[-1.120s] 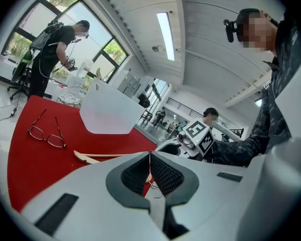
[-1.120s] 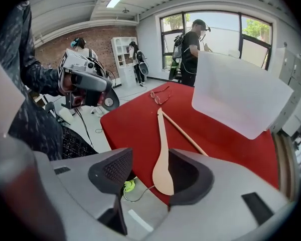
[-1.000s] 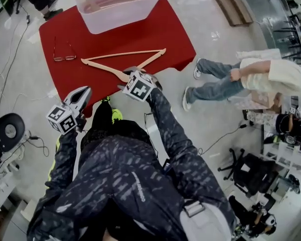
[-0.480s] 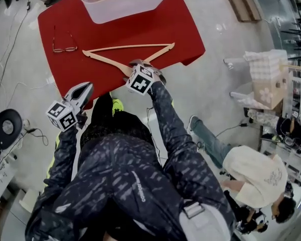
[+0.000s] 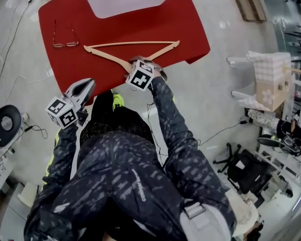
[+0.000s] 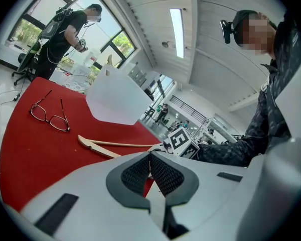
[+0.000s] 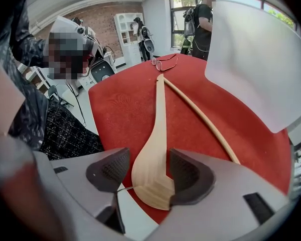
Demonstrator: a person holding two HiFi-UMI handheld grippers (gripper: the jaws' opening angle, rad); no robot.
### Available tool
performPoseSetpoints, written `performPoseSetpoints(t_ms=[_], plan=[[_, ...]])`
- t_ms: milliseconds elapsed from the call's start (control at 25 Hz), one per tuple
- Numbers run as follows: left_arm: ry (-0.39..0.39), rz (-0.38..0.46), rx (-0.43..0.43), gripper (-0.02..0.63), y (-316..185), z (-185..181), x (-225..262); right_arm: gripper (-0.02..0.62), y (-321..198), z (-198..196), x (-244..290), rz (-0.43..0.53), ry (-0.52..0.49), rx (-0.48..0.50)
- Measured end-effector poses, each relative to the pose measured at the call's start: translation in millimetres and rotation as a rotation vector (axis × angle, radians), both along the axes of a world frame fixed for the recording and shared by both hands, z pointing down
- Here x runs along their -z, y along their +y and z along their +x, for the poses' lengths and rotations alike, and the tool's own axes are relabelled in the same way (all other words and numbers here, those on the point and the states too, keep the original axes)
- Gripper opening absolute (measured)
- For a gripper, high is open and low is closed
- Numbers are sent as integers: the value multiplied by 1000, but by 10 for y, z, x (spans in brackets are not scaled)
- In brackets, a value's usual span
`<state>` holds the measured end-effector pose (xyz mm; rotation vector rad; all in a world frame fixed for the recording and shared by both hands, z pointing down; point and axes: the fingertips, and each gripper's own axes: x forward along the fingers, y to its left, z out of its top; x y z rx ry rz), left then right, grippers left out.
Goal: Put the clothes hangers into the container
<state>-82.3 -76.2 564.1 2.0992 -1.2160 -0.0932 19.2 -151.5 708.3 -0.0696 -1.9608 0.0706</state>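
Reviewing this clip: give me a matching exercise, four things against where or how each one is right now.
Things:
1 hanger
2 glasses
3 container
4 left gripper

Place or state:
A jaws together, nothing between
B translucent, at the far edge of the red cloth
C wooden, lying flat mid-cloth
D on the cloth's left side in the head view

Pairs: 1-C, 2-D, 3-B, 4-A

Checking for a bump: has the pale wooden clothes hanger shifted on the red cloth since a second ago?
No: the pale wooden hanger lies just as before beside the thin-framed eyeglasses.
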Motion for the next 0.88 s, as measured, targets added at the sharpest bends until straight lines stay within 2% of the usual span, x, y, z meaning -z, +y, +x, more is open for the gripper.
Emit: performPoseSetpoints(t_ms=[320, 440, 720, 880], plan=[[10, -12, -14, 11, -13, 13, -22, 252, 18, -52, -3, 17, -47, -37], [11, -10, -26, 11, -53, 56, -34, 249, -15, -46, -10, 22, -35, -41], [-1, -3, -29, 11, -92, 83, 19, 192, 4, 29, -29, 18, -26, -118], [-14, 7, -22, 11, -97, 32, 99, 187, 89, 96, -13, 18, -4, -99]])
